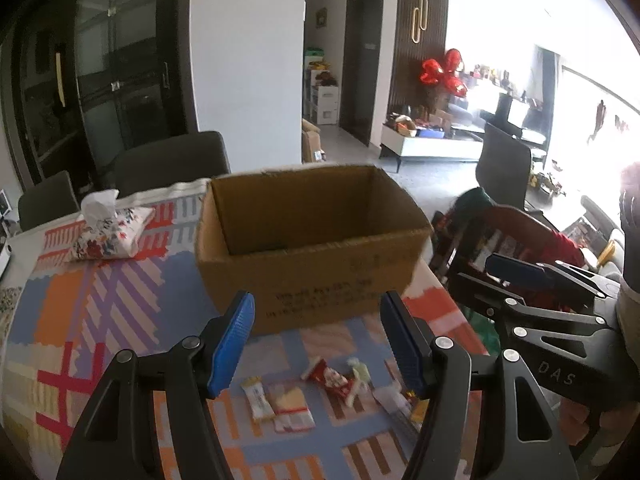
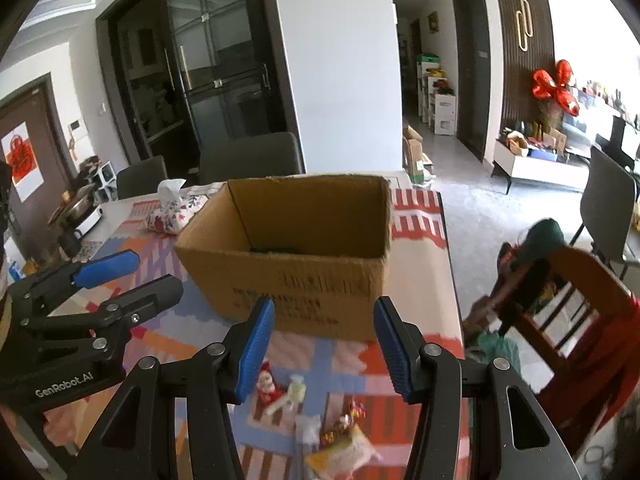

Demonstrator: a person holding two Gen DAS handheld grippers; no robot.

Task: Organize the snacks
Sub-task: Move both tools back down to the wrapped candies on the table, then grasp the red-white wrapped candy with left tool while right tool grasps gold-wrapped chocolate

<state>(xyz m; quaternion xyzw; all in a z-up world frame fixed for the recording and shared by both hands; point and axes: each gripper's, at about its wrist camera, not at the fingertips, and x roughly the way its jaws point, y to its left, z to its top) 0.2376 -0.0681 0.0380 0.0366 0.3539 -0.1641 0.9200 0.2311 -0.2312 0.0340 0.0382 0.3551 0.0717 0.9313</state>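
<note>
An open cardboard box (image 1: 312,248) (image 2: 288,256) stands on the patterned tablecloth (image 1: 100,300), with something dark on its floor. Several small snack packets lie in front of it: a yellow-white bar (image 1: 258,398), a pale packet (image 1: 290,408), a red packet (image 1: 328,380) (image 2: 267,386), a pale green one (image 1: 358,372) (image 2: 296,392) and a yellow bag (image 2: 344,452). My left gripper (image 1: 318,344) (image 2: 156,272) hovers open above the snacks, holding nothing. My right gripper (image 2: 324,352) (image 1: 488,276) is beside it, also open with nothing between its pads.
A floral tissue pack (image 1: 108,232) (image 2: 172,212) lies at the table's far left. Dark chairs (image 1: 172,160) stand behind the table. A wooden chair (image 2: 560,300) draped in red cloth stands off the right table edge. A cooking pot (image 2: 80,208) sits at the far left.
</note>
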